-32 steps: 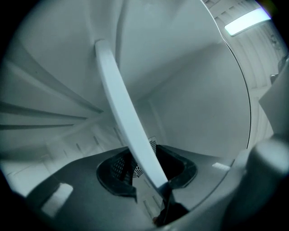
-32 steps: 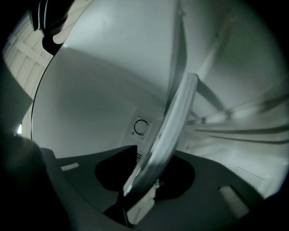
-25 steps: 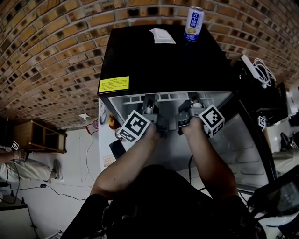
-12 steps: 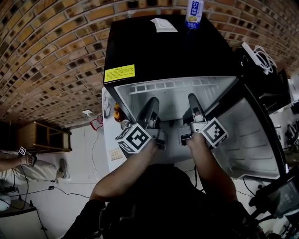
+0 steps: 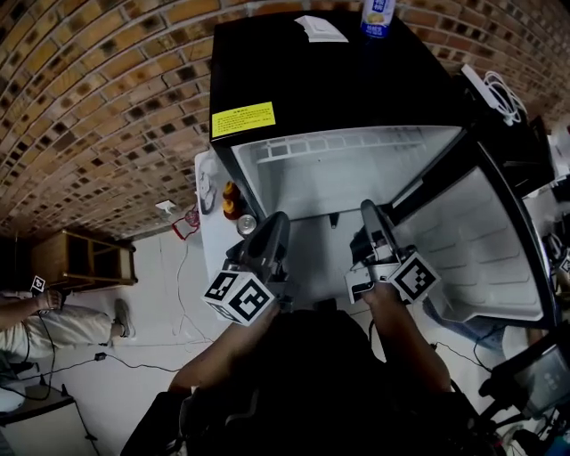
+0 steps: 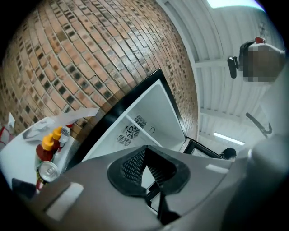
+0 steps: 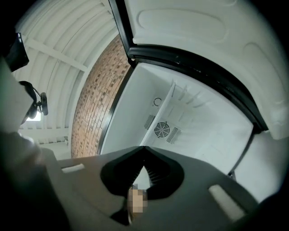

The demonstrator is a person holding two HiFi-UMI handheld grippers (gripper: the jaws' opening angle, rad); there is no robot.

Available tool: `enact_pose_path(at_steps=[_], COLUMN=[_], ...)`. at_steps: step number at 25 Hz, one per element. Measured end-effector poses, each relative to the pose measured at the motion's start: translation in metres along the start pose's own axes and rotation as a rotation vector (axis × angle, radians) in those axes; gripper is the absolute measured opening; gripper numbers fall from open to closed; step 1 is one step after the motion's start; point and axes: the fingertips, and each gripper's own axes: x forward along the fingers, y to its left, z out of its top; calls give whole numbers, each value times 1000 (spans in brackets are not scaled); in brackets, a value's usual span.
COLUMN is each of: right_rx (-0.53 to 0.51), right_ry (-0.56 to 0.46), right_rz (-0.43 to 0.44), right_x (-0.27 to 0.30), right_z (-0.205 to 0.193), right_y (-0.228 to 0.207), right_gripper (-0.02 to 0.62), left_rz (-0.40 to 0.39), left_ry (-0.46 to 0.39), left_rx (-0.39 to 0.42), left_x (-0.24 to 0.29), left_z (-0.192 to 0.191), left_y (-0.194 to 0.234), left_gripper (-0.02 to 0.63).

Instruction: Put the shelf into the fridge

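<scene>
The black fridge [image 5: 329,80] stands open, its door [image 5: 485,258] swung out to the right. The white ribbed shelf [image 5: 343,142] sits inside near the top of the opening; the right gripper view shows the shelf [image 7: 165,113] as a thin white plate across the cavity. My left gripper [image 5: 276,223] and right gripper [image 5: 369,210] hang side by side in front of the opening, apart from the shelf. Both have just been closing and are shut with nothing between them, as the left gripper [image 6: 145,151] and right gripper [image 7: 144,155] views show.
A drink can [image 5: 378,13] and a white paper [image 5: 321,28] lie on top of the fridge. Sauce bottles [image 5: 232,200] and a tin can [image 5: 247,223] stand on a white surface left of it. A brick wall [image 5: 107,107] is behind, and a wooden cabinet [image 5: 80,258] at far left.
Both grippers have drawn back out of the fridge toward me and their jaws have gone from open to shut. The shelf stays inside the fridge.
</scene>
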Motion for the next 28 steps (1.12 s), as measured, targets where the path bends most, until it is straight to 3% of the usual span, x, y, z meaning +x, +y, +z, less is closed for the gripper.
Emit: enact_pose_path(at_steps=[7, 12, 19, 28], right_rx=[-53, -432, -824, -902], right_ry=[53, 205, 323, 316], right_rz=[4, 0, -1, -41], right_x=[-14, -21, -29, -36], right_z=[-14, -21, -29, -31], right_y=[9, 28, 35, 28], right_gripper=[6, 6, 6, 6], left_rz=[-44, -58, 5, 31], left_ry=[21, 81, 127, 129], left_rx=[73, 337, 422, 421], left_x=[-13, -35, -50, -57], left_z=[4, 10, 2, 4], left_y=[-10, -16, -9, -6], left_gripper=[0, 0, 0, 0])
